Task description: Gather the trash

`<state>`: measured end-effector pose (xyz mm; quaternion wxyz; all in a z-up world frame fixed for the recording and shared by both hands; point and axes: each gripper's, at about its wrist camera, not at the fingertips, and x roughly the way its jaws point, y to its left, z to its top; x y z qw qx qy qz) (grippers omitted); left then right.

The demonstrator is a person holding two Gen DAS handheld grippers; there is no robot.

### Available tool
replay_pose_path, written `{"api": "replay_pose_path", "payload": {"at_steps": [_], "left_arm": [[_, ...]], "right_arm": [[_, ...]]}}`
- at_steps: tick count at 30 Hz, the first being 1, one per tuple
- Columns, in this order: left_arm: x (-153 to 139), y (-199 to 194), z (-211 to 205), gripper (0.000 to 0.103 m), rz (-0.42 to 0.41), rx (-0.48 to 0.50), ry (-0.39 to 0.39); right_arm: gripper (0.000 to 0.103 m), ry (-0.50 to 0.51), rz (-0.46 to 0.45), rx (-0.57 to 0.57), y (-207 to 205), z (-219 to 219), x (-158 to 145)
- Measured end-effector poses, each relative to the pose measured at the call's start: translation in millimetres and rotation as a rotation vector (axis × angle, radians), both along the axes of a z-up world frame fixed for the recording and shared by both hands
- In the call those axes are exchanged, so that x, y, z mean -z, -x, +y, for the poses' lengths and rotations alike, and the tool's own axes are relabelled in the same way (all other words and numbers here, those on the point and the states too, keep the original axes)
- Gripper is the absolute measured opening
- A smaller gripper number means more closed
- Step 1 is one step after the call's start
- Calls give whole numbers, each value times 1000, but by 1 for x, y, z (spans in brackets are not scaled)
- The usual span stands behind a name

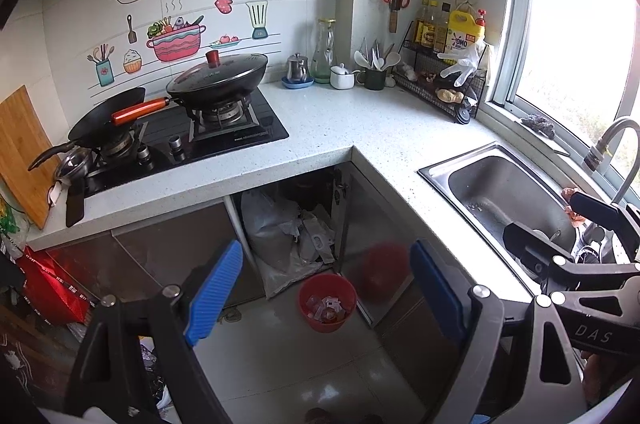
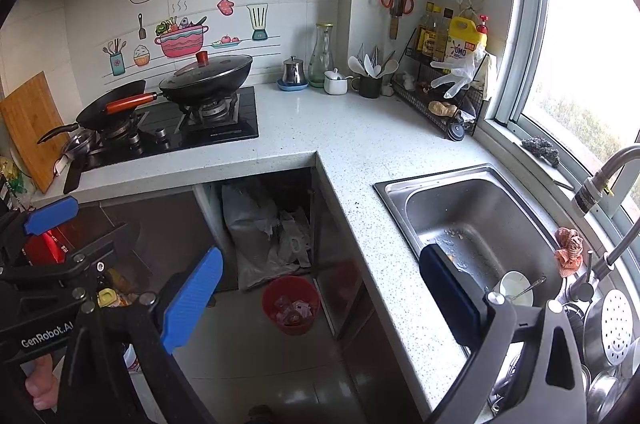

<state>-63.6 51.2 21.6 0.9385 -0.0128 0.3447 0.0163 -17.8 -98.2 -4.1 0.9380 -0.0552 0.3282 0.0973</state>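
The left gripper [image 1: 324, 300] hangs over the kitchen floor with its blue pads [image 1: 216, 292] spread wide and nothing between them; the right gripper [image 2: 320, 300] stands just as wide and just as empty, one pad over the floor and the other over the near edge of the sink. Each gripper shows at the edge of the other's view — the right one's black frame crosses the sink at the right of the left wrist view. Below them, on the pale tiled floor, stands a small red trash bin [image 1: 327, 302] already holding scraps of clear and white wrapping, set just in front of an open cabinet under the counter corner. Inside that cabinet slumps a large grey plastic bag [image 1: 276, 228] with crumpled bags beside it. To the right, the steel sink [image 2: 472, 216] holds a white bowl [image 2: 516, 288] with a spoon in it, and a crumpled reddish-orange scrap [image 2: 568, 248] lies on the sink's far rim beside the faucet [image 2: 608, 176]. The speckled white counter [image 1: 360, 128] between sink and stove is bare. Farther back, a lidded black wok [image 1: 218, 76] and an open pan with an orange handle [image 1: 108, 118] sit on the gas stove, and a wire rack [image 1: 444, 80] of bottles stands in the corner by the window — a clear glove draped over it.
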Motion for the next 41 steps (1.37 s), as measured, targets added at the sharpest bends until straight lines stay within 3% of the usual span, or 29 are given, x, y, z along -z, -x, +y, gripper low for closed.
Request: {"api": "replay_pose_path", "payload": {"at_steps": [41], "left_arm": [[7, -5, -17, 85, 7, 15, 2]], "right_arm": [[99, -4, 27, 31, 2, -4, 3]]}}
